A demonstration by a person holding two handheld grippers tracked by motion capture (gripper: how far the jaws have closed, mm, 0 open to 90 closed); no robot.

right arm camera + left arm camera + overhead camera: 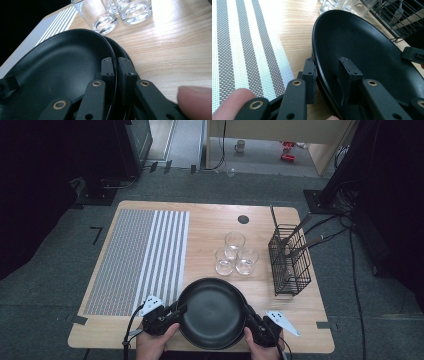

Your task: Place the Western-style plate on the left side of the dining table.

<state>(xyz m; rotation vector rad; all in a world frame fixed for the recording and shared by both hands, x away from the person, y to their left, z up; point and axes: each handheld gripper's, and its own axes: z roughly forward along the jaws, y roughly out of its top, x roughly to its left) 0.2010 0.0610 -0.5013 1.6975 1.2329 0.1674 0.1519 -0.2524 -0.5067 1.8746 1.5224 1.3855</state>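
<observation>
A black plate (212, 312) lies at the table's front edge, stacked on a second black plate (119, 48) whose rim peeks out beneath it. My left gripper (170, 312) is at the plate's left rim. In the left gripper view its jaws (327, 62) stand open astride the rim of the plate (362, 42), one jaw outside and one inside. My right gripper (248, 317) is at the right rim. There the right gripper (115, 60) is shut on the edge of the top plate (62, 62).
Three clear glasses (234, 254) stand just behind the plates. A black wire rack (289, 260) holding cutlery stands at the right. A striped grey and white placemat (140, 260) covers the table's left part. Hands hold both grippers at the front edge.
</observation>
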